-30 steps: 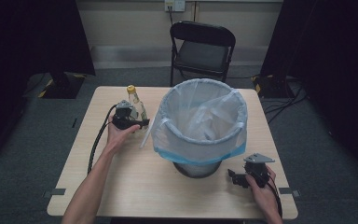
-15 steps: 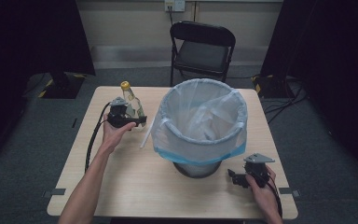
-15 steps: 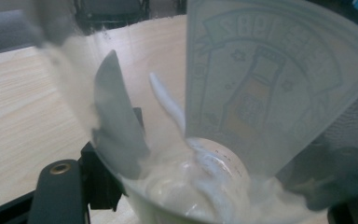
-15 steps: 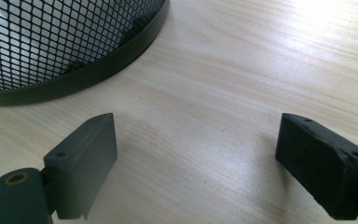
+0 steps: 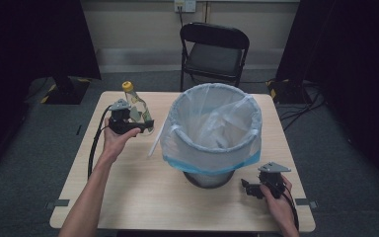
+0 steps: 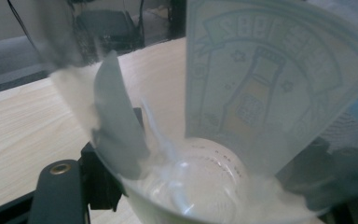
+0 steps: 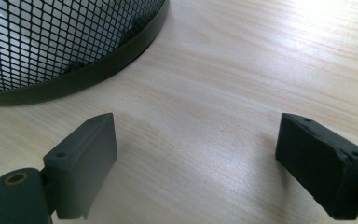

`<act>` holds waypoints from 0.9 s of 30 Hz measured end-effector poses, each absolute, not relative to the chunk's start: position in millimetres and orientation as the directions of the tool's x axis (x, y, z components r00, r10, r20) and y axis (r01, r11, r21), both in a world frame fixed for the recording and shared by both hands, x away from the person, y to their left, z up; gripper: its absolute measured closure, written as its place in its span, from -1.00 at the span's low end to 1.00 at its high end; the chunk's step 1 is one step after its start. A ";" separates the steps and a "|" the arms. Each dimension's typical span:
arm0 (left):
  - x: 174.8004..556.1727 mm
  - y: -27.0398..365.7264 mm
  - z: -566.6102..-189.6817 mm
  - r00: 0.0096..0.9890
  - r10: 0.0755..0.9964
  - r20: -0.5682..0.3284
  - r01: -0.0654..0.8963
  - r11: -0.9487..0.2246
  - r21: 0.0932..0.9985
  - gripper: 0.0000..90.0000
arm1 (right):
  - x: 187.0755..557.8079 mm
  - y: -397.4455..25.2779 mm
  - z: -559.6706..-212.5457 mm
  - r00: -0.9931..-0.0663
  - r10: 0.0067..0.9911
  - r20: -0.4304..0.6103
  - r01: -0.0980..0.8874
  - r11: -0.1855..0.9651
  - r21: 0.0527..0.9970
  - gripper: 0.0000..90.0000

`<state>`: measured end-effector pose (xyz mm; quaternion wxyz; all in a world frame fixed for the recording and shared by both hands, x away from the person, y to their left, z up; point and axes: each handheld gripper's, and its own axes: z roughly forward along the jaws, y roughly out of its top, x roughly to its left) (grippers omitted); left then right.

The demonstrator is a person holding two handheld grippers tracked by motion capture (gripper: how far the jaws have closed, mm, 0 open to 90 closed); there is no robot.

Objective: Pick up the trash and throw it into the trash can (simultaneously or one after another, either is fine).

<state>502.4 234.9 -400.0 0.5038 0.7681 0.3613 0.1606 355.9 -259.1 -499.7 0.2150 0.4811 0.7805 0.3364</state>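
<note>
In the high view the left gripper (image 5: 145, 123) pinches a clear bottle (image 5: 137, 108) with a yellow cap (image 5: 127, 86), left of centre, beside the bag-lined bin (image 5: 211, 133). The left gripper view adds the bottle's pale printed label (image 6: 270, 79) and its clear base pressed between the jaws. At lower right of the high view, the right gripper (image 5: 246, 188) rests on the table (image 5: 143, 192); the right gripper view shows its jaws spread wide over bare wood near the bin's black mesh wall (image 7: 51, 42).
</note>
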 end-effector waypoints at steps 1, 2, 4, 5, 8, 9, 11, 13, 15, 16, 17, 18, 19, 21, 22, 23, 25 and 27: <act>502.4 234.9 -400.0 0.687 0.717 -0.117 0.393 -0.231 0.890 -0.38 | 355.9 -259.1 -499.7 -0.445 0.896 -0.012 0.606 0.311 0.732 -0.74; 501.4 236.4 -398.1 0.684 0.720 -0.119 0.394 -0.226 0.891 -0.38 | 355.9 -259.1 -499.7 -0.445 0.896 -0.012 0.606 0.311 0.732 -0.74; 500.4 237.3 -397.0 0.684 0.719 -0.125 0.396 -0.221 0.891 -0.38 | 355.9 -259.1 -499.7 -0.445 0.896 -0.012 0.606 0.311 0.732 -0.74; 499.4 237.9 -395.7 0.684 0.718 -0.129 0.396 -0.217 0.892 -0.38 | 355.9 -259.2 -499.7 -0.445 0.895 -0.013 0.606 0.312 0.732 -0.74; 496.6 238.5 -390.9 0.682 0.717 -0.143 0.399 -0.201 0.895 -0.38 | 355.9 -259.1 -499.7 -0.445 0.896 -0.012 0.606 0.311 0.732 -0.74; 496.1 238.3 -388.7 0.685 0.714 -0.146 0.397 -0.198 0.896 -0.38 | 355.9 -259.1 -499.7 -0.445 0.896 -0.012 0.606 0.311 0.732 -0.74; 494.4 237.5 -382.6 0.693 0.709 -0.131 0.383 -0.208 0.900 -0.38 | 355.9 -259.1 -499.7 -0.445 0.896 -0.012 0.606 0.311 0.732 -0.74; 492.6 237.7 -375.6 0.704 0.700 -0.120 0.366 -0.212 0.906 -0.38 | 355.9 -259.1 -499.7 -0.445 0.896 -0.012 0.606 0.311 0.732 -0.74; 490.4 237.6 -370.3 0.713 0.693 -0.113 0.348 -0.210 0.914 -0.38 | 355.9 -259.1 -499.7 -0.445 0.896 -0.012 0.606 0.311 0.732 -0.74; 488.8 237.8 -366.0 0.713 0.690 -0.122 0.344 -0.193 0.919 -0.38 | 355.9 -259.1 -499.7 -0.445 0.896 -0.012 0.606 0.311 0.732 -0.74; 488.8 237.8 -366.0 0.713 0.690 -0.122 0.344 -0.193 0.919 -0.38 | 355.9 -259.1 -499.7 -0.445 0.896 -0.012 0.606 0.311 0.732 -0.74; 488.3 237.6 -363.8 0.715 0.687 -0.130 0.347 -0.186 0.919 -0.38 | 355.9 -259.1 -499.7 -0.445 0.896 -0.012 0.606 0.311 0.732 -0.74; 488.0 237.3 -361.7 0.717 0.687 -0.122 0.341 -0.192 0.920 -0.38 | 355.9 -259.1 -499.7 -0.445 0.896 -0.012 0.606 0.311 0.732 -0.74; 485.8 236.8 -356.9 0.731 0.671 -0.125 0.331 -0.188 0.925 -0.38 | 355.9 -259.1 -499.7 -0.445 0.895 -0.012 0.606 0.311 0.732 -0.74; 484.4 236.2 -354.6 0.732 0.670 -0.122 0.321 -0.181 0.930 -0.38 | 355.9 -259.1 -499.7 -0.445 0.896 -0.012 0.606 0.311 0.732 -0.74; 483.7 235.7 -352.2 0.731 0.671 -0.121 0.320 -0.182 0.930 -0.38 | 355.9 -259.1 -499.7 -0.445 0.896 -0.012 0.606 0.311 0.732 -0.74; 484.4 234.2 -346.7 0.733 0.669 -0.122 0.319 -0.181 0.930 -0.38 | 355.9 -259.2 -499.7 -0.445 0.895 -0.012 0.606 0.311 0.732 -0.74; 484.2 233.9 -345.3 0.735 0.667 -0.121 0.318 -0.181 0.931 -0.38 | 355.9 -259.1 -499.7 -0.445 0.896 -0.012 0.606 0.311 0.732 -0.74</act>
